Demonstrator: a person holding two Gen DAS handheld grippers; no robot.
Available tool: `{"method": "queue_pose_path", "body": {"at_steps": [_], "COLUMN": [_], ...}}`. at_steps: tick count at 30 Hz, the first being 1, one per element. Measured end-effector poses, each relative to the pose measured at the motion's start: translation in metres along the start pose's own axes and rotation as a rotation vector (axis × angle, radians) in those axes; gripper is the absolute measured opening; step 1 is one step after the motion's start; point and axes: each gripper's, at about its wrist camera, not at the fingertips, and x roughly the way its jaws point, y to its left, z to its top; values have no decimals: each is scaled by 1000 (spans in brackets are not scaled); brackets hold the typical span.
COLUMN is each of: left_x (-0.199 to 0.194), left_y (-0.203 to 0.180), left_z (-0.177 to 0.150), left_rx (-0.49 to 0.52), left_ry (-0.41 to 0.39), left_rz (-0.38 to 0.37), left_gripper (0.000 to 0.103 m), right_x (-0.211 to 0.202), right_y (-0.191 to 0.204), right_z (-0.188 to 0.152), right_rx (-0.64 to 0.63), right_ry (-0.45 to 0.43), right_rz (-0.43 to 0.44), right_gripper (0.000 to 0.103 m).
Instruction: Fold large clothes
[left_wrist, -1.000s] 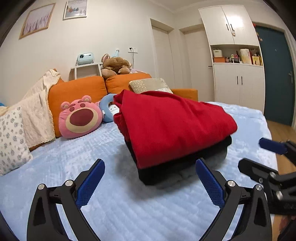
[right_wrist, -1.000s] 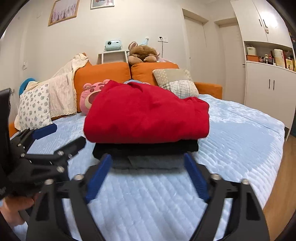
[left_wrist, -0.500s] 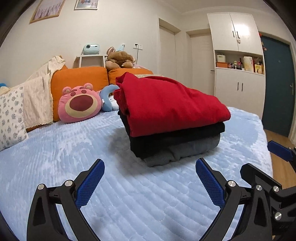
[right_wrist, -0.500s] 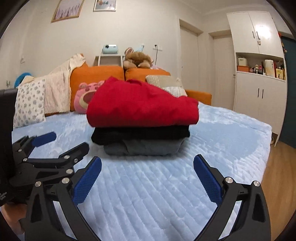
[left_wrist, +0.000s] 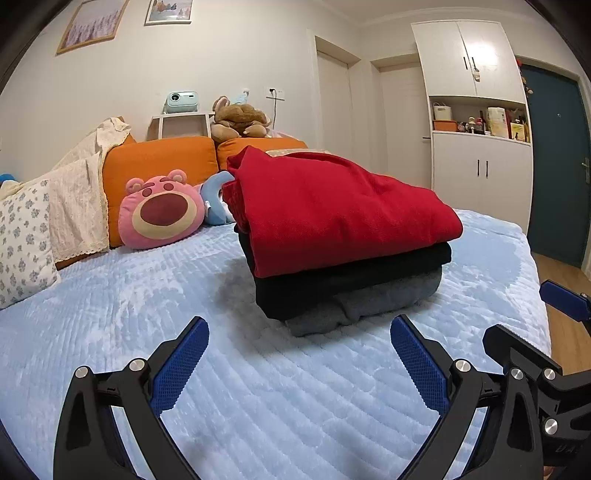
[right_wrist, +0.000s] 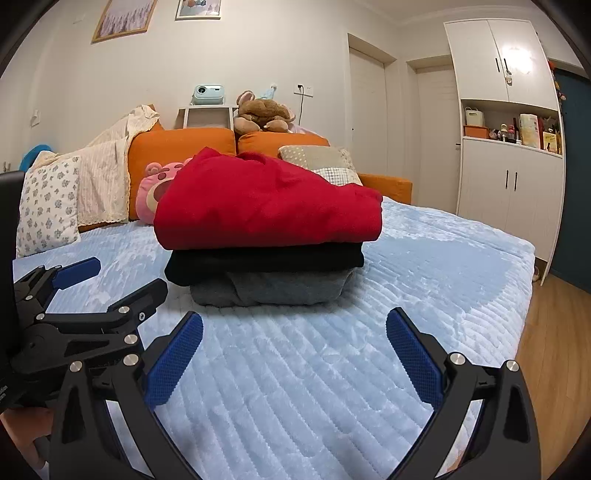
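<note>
A stack of three folded clothes lies on the light blue bed (left_wrist: 110, 314): a red garment (left_wrist: 332, 206) on top, a black one (left_wrist: 343, 277) under it, a grey one (left_wrist: 369, 302) at the bottom. The same stack shows in the right wrist view, red (right_wrist: 266, 203), black (right_wrist: 258, 262), grey (right_wrist: 273, 290). My left gripper (left_wrist: 299, 354) is open and empty, short of the stack. My right gripper (right_wrist: 293, 350) is open and empty, also short of the stack. Each gripper shows in the other's view, right (left_wrist: 546, 332), left (right_wrist: 92, 291).
Orange cushions (left_wrist: 159, 162), a pink bear pillow (left_wrist: 162, 210), floral and lace pillows (left_wrist: 22, 236) and a plush toy (left_wrist: 240, 118) line the headboard. A white cupboard (left_wrist: 480, 147) and a dark door (left_wrist: 554, 166) stand to the right. Wooden floor (right_wrist: 554, 350) lies beyond the bed edge.
Both grippers have pulled back from the stack and lowered, so the black and grey layers now show. Both stay open.
</note>
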Motion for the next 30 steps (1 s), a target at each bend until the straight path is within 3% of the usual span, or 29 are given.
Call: {"method": "queue_pose_path", "body": {"at_steps": [13, 30], "left_x": [2, 3], "left_y": [3, 0], "left_z": [3, -1], "left_rx": [5, 13], "left_ry": [-20, -25], "left_rz": [49, 38], "left_gripper": [100, 100], "right_x": [10, 13], "right_y": [7, 2], "right_z": [0, -1], "right_rx": [-29, -19], "right_ry": [3, -3], "right_rz": [15, -6], "right_gripper": [98, 98]}}
